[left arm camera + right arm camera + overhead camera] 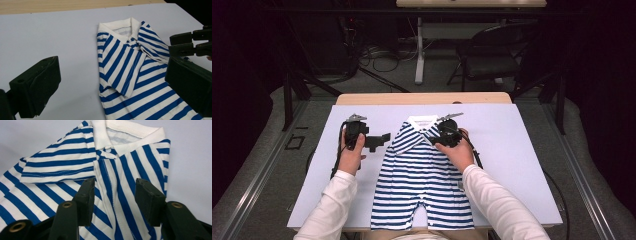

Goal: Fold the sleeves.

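Striped romper (422, 185), blue and white with a white collar (422, 120), lies flat on the pale sheet (522, 165) that covers your counter (362, 98), collar toward the far edge and legs toward you. Both short sleeves are folded in over the chest: in the right gripper view the one sleeve (60, 168) lies across the front with its hem just beside the buttoned placket (110, 182), and in the left gripper view the other sleeve (152, 45) is folded over in the same way, below the collar.

Your right hand-held gripper (435, 140) sits low over the romper's upper chest, just below the collar. Its jaws stand apart, one on each side of the placket, and nothing is pinched between them; the cloth underneath lies loose. The tips are close to the fabric, but you cannot tell from these views whether they touch it.

Your left hand-held gripper (385, 137) rests off the garment, over the bare sheet just beside the romper's shoulder, pointing across toward it. Its jaws are wide apart with nothing between them. In its own view one jaw hangs over the sheet and the other over the striped body, with your right hand-held gripper showing beyond.

Behind the counter, a folding chair (492, 55) stands on the floor.
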Demonstrator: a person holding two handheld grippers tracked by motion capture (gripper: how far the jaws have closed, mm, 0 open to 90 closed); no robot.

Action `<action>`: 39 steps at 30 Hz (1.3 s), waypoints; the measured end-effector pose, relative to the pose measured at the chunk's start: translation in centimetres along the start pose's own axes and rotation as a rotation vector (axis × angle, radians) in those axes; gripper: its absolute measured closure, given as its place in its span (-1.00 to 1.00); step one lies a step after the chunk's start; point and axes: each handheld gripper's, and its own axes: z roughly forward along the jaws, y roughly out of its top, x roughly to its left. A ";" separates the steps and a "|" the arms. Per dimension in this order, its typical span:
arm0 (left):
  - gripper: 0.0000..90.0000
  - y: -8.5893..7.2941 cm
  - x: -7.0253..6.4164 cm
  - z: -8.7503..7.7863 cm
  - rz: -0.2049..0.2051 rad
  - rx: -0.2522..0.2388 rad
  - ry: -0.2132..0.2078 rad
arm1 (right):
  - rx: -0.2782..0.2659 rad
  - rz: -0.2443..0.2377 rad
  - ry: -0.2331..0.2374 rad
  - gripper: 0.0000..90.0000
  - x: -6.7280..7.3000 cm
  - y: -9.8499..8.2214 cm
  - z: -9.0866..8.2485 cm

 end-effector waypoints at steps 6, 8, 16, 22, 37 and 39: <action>-0.99 0.0 0.1 0.1 -0.014 0.006 -0.003 | -0.016 -0.046 0.013 -0.03 -0.8 0.1 -0.6; -0.99 0.0 0.1 0.2 -0.012 0.009 -0.004 | -0.022 -0.061 0.019 -0.04 -1.1 0.2 -0.7; -0.99 -0.1 0.0 0.5 0.013 0.025 -0.016 | -0.023 -0.057 0.030 -0.15 -2.1 0.3 -1.2; -0.99 -0.2 0.0 0.7 0.021 0.029 -0.016 | -0.034 -0.047 0.025 -0.32 -2.8 0.5 -1.4; -0.99 0.0 -0.9 2.2 0.021 0.030 -0.052 | -0.040 -0.054 -0.006 -0.54 -4.6 1.8 -2.9; -0.99 0.3 -1.1 2.4 0.030 0.038 -0.045 | -0.034 -0.054 -0.016 -0.56 -4.9 1.9 -3.0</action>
